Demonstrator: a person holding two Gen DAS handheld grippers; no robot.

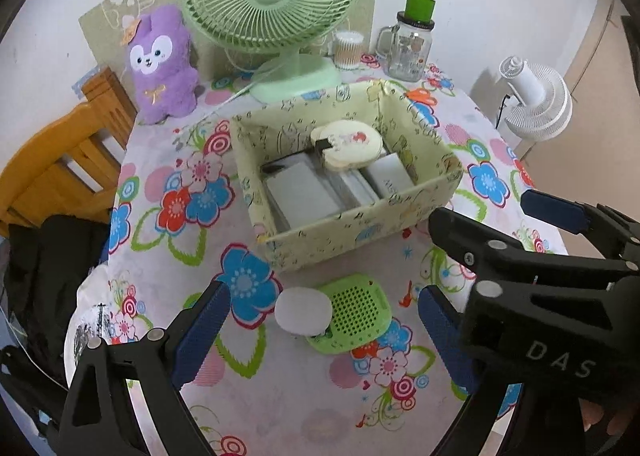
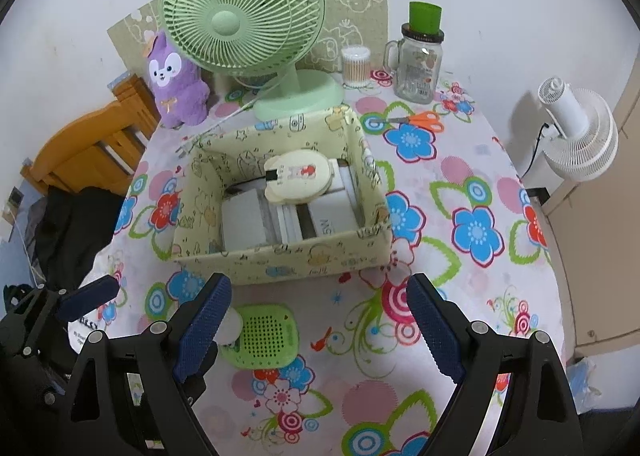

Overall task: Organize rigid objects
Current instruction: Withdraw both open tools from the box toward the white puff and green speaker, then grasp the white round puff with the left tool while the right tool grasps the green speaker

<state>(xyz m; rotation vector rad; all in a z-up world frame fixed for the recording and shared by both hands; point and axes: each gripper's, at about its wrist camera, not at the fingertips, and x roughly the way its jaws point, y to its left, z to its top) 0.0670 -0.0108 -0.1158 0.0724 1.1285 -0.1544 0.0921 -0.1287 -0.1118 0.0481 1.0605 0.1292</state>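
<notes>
One item is left loose on the surface (image 1: 168, 296): a green perforated gadget (image 1: 356, 312) with a white round disc (image 1: 303, 310) overlapping its left end, lying flat just in front of the patterned storage box (image 1: 360, 224). I judge the box is the collecting place, since flat white boxes (image 1: 300, 192) and a cream round case (image 1: 346, 144) already lie inside it. My left claw (image 1: 320, 330) hangs spread wide, straddling the gadget, grasping nothing. My right claw (image 2: 318, 330) is likewise released, empty, with the gadget near its left finger. The gadget's long axis runs roughly left to right, disc end pointing left, grille face upward.
</notes>
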